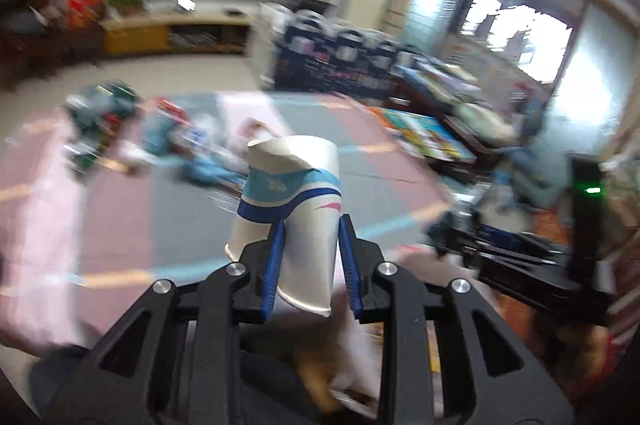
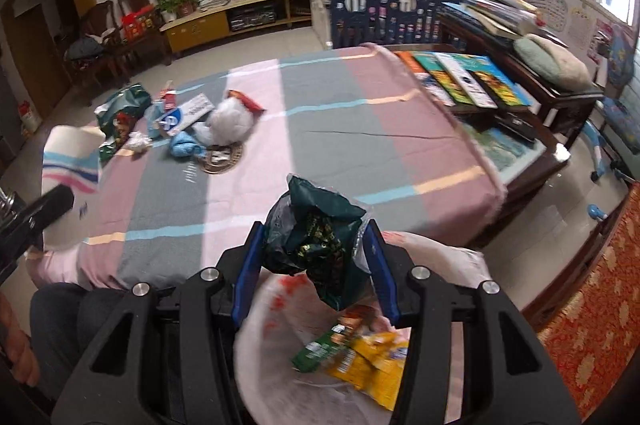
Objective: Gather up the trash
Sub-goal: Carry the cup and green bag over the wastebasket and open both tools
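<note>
A squashed white paper cup [image 1: 288, 193] with blue bands stands upright between the blue pads of my left gripper [image 1: 314, 225], which is shut on it above the striped tablecloth [image 1: 120, 225]. In the right wrist view the same cup [image 2: 72, 157] and the left gripper [image 2: 40, 213] show at the far left. My right gripper [image 2: 316, 229] is shut on a crumpled dark green wrapper [image 2: 320, 249]. Below it hangs a pale pink plastic bag [image 2: 280, 305] with yellow and green wrappers [image 2: 360, 357] inside. More trash [image 2: 180, 121] lies in a pile at the table's far left.
Books [image 2: 460, 81] cover a dark bench right of the table. A blue playpen fence [image 2: 384, 9] stands behind it, and a red patterned rug [image 2: 592, 305] lies at the right. A person's leg [image 2: 60, 325] is at the near left.
</note>
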The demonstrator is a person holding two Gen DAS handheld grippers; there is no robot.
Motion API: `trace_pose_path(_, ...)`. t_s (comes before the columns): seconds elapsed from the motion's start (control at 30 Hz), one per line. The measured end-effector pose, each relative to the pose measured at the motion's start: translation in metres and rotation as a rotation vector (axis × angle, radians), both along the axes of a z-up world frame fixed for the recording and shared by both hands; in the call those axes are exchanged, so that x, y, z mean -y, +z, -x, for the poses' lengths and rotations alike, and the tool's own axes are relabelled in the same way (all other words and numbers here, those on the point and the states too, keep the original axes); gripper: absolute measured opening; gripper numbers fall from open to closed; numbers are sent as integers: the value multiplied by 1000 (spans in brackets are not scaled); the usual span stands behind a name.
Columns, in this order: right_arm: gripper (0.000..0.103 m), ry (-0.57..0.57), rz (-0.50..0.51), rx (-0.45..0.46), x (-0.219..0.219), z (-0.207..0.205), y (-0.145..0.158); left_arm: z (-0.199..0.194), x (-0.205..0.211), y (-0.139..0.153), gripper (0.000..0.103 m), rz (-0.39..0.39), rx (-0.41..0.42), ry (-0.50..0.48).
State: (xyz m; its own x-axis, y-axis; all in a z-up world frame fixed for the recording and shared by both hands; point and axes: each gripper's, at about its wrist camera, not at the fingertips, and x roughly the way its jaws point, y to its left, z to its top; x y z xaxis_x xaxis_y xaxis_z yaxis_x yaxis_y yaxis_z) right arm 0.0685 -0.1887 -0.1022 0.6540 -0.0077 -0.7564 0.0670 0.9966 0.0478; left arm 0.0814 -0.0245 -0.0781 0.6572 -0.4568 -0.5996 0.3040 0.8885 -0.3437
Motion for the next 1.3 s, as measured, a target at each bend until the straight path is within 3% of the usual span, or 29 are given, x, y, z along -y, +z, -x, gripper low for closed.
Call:
trace_pose_path(0.23,50,-125,34,-38,71,39,-10,17,95,-42,29,56,-165,-320)
trace_pose_path(0.43,50,-176,12,-74,100,55,-23,27,158,-82,34,-65,-246,-496)
trace_pose_path(0.5,50,-174,-11,-89,100,54,-28,27,165,-90,54,-101,-261,-506)
trace_pose_path(0.67,54,-143,-52,-137,89,48,-42,14,143,-87,70,-89,-257,-413)
trace_pose_path(0.8,65,-127,-92,-150,80,47,-46,8,115,-81,77,-135,-213,-244)
trace_pose_path(0.87,75,-131,-93,-141,77,48,-45,5,102,-76,80,-169,-183,-141)
trace_pose_path(0.97,78,-132,-100,-135,73,46,-43,5,83,-67,84,-188,-156,-29)
trace_pose_path(1.3,80,-105,-52,-113,29,35,-18,16,37,-34,89,-212,-60,123)
